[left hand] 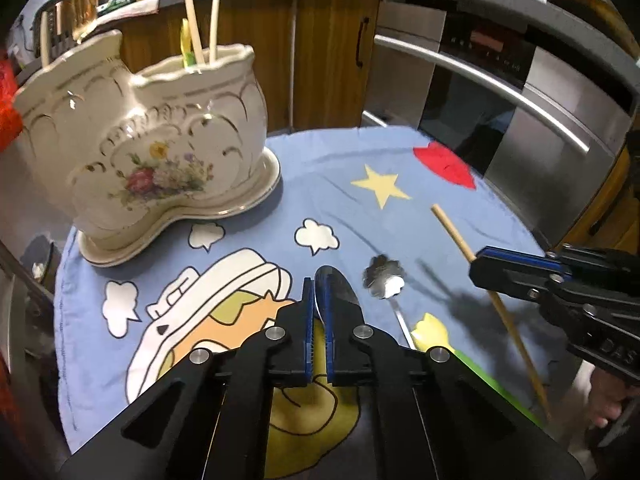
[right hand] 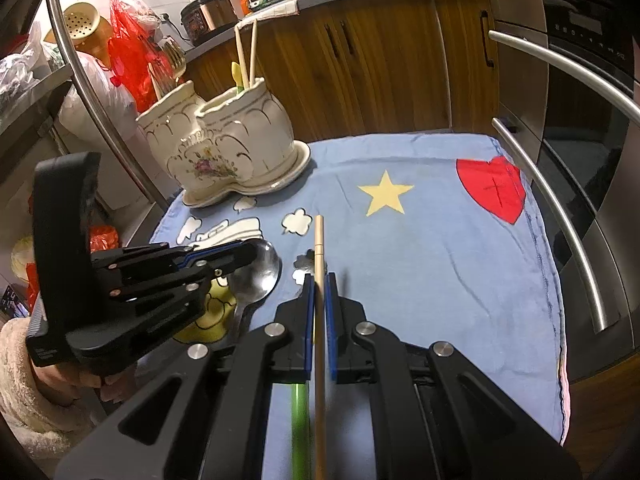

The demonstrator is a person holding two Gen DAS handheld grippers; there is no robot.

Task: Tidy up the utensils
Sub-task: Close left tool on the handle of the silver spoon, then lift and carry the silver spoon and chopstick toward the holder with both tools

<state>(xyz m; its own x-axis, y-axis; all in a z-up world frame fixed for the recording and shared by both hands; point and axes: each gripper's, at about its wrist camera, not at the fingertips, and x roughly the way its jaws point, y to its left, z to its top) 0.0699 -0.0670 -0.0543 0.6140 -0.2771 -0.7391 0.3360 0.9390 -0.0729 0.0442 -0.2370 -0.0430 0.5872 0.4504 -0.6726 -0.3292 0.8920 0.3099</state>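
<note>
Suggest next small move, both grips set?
Probably lift the left hand-held gripper with its spoon toward the ceramic holder. Both look shut on utensils: right hand-held gripper clamps a chopstick, and two chopsticks already stand in the holder.

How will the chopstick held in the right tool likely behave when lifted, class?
The chopstick looks thin, straight and wooden: probably stiff and light. Gripped away from its tip by the right tool, it may pivot. Being round, it would probably roll if dropped on the cloth.
</note>
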